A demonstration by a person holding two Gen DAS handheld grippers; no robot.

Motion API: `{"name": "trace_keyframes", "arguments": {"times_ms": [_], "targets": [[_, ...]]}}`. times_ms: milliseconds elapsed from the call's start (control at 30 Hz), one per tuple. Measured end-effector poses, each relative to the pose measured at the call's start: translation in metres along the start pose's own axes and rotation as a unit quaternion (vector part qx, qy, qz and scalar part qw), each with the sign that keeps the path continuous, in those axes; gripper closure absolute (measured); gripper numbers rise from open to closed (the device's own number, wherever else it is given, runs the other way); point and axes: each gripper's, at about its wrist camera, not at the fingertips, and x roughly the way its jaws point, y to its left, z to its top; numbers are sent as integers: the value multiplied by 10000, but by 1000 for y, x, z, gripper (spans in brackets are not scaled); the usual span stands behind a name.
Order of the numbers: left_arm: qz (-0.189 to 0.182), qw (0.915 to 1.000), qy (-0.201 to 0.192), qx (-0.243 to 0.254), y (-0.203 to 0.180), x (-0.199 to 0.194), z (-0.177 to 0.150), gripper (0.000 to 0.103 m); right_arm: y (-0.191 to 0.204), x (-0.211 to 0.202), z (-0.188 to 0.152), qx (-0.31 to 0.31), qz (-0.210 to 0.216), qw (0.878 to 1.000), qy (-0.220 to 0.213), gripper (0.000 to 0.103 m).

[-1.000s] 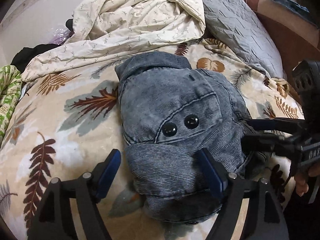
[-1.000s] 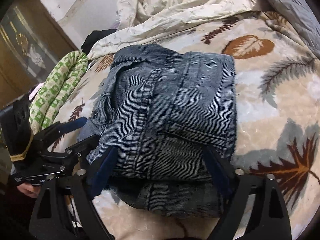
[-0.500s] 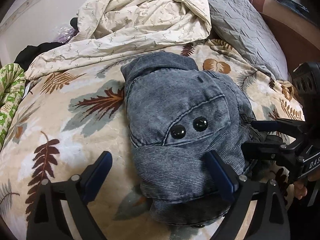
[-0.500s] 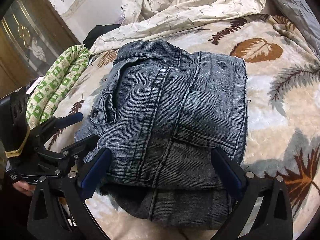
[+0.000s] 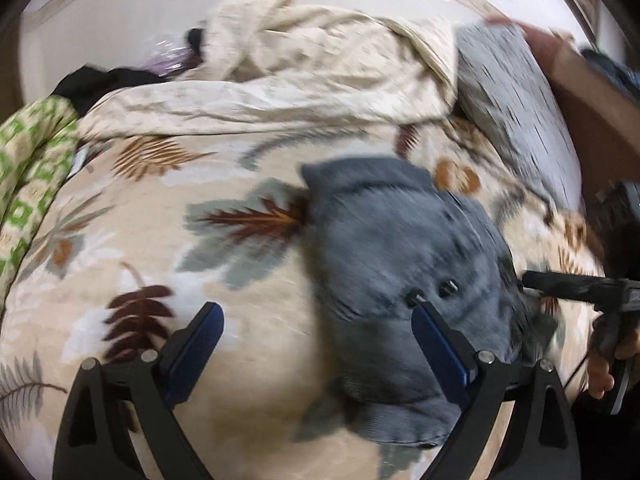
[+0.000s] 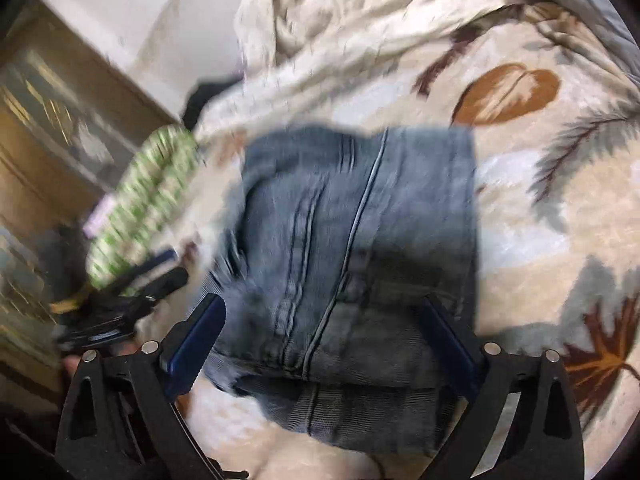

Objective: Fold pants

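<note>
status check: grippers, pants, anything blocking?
Left gripper open, empty. Right gripper open, straddling pants, not gripping. Pants folded on leaf-print blanket. Nothing in the way.

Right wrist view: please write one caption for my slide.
Open right tongs above folded grey pants on the leaf-patterned blanket.

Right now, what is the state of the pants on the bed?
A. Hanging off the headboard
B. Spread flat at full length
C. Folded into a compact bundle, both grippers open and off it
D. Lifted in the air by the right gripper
C: the pants lie as a folded bundle on the leaf-print blanket, with the left gripper and right gripper open and clamping nothing.
</note>
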Motion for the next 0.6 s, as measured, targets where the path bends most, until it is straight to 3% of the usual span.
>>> {"name": "trace_keyframes", "arguments": {"times_ms": [67,133,200,267,400,467,600], "targets": [[-81,9992,26,-397,18,1,4,7,-11,-19,7,114,-116,9995,-265,5],[-262,9972,233,-658,28,10,5,7,-27,-25,10,441,-166,9985,-294,5],[-564,9933,503,-874,30,24,4,7,-49,-23,9,1050,52,9943,-163,5],[-788,9903,730,-877,22,36,2,7,-64,-14,6,1490,226,9885,84,5],[-1238,9822,1139,-831,7,53,-3,7,-72,0,5,1718,396,9838,327,5],[-1284,9799,1310,-791,1,59,-7,7,-73,11,4,1846,502,9804,468,5],[-1590,9743,1406,-752,-4,64,-10,6,-72,20,5,1917,552,9788,465,4]]}}
